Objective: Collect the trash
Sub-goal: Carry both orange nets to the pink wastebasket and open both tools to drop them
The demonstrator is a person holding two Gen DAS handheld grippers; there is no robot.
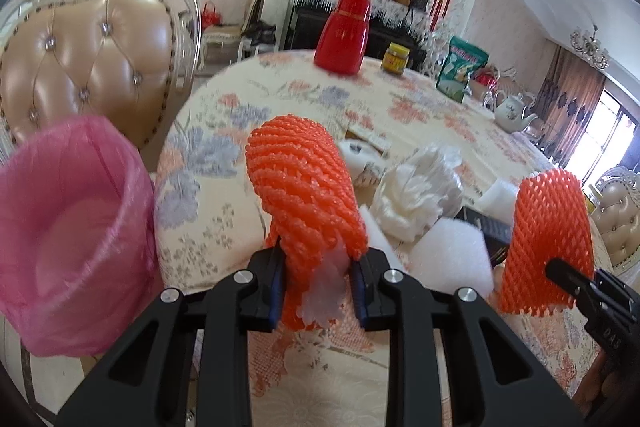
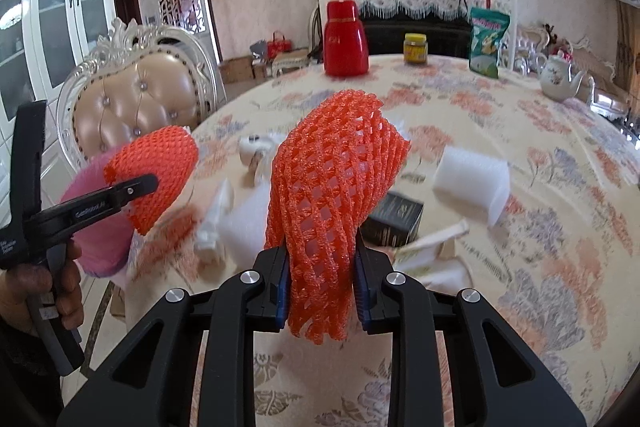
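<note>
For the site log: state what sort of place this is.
Likely a home dining room: round table under a floral cloth, ornate padded chair, teapot and cloth-draped piano behind.

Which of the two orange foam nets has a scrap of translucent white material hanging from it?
The orange foam net in the left hand-held gripper; the right hand-held gripper's net shows only open mesh.

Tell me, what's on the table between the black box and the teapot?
A white foam block lies between the black box and the teapot, on the flowered tablecloth. The right wrist view shows it.
</note>
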